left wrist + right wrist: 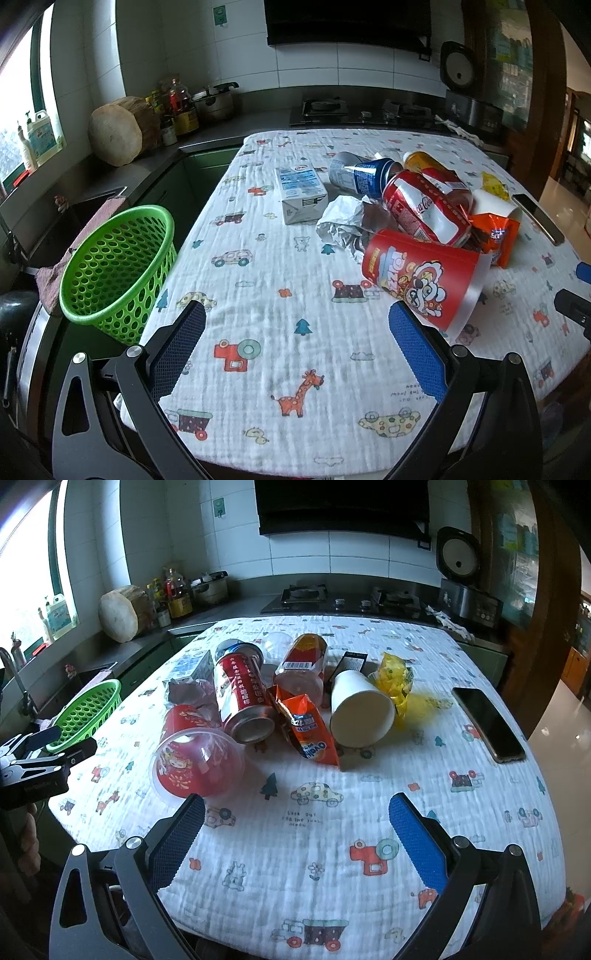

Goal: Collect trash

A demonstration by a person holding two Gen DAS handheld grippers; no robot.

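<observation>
Both jaws gape wide and empty over a printed quilted cloth (258,295): beyond the left gripper (297,323) a perforated green basket (114,266) stands far left, a red plastic cup (417,277) touches its right finger, while only the right gripper (297,808) view shows a dark phone (487,723) far right.

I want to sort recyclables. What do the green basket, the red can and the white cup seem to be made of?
Green basket: glossy moulded plastic, judging by its perforated wall. Red can: thin metal, probably aluminium; its bare end shines silver. White cup: likely matte paper, though plastic cannot be excluded.
</observation>
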